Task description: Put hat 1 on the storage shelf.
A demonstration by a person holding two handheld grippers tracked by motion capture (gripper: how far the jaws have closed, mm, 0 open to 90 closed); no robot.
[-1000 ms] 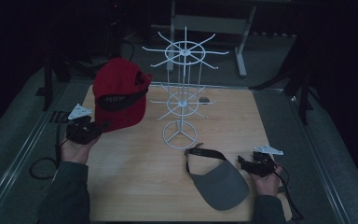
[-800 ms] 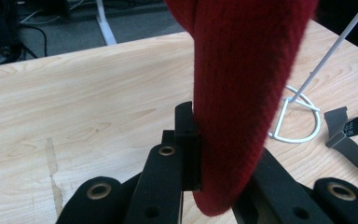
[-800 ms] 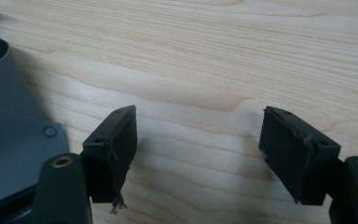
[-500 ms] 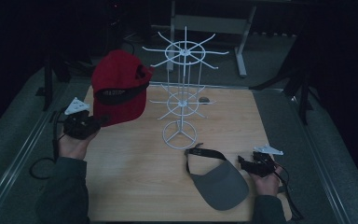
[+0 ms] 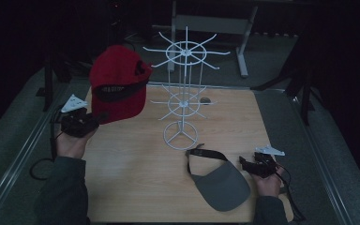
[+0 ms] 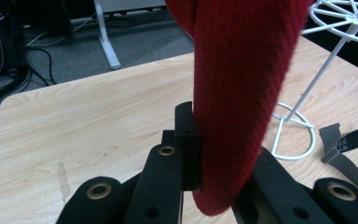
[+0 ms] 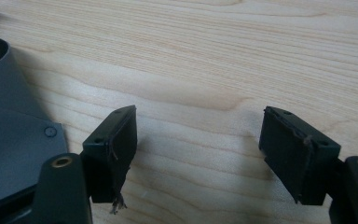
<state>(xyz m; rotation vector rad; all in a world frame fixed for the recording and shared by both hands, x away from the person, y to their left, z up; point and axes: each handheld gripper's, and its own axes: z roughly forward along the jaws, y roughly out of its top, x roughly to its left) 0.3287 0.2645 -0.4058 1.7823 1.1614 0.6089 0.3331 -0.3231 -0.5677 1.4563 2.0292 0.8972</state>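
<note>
Up close, fingers [image 6: 186,140] pinch the red cap's [image 6: 242,93] brim.

High view sits above my side of the table [image 5: 136,178], looks forward and down, far enough back to take in the whole top plus floor beyond. Left gripper view rides my left gripper [image 6: 193,154], looks along its jaws, very close on the red cap [image 6: 242,93]; wire rack [image 6: 298,135] base off to the right. Right gripper view rides my right gripper [image 7: 198,154], aims down at the wood from very near, grey visor [image 7: 14,135] at left edge. All three share the tabletop; high and left also share cap and rack.
</note>
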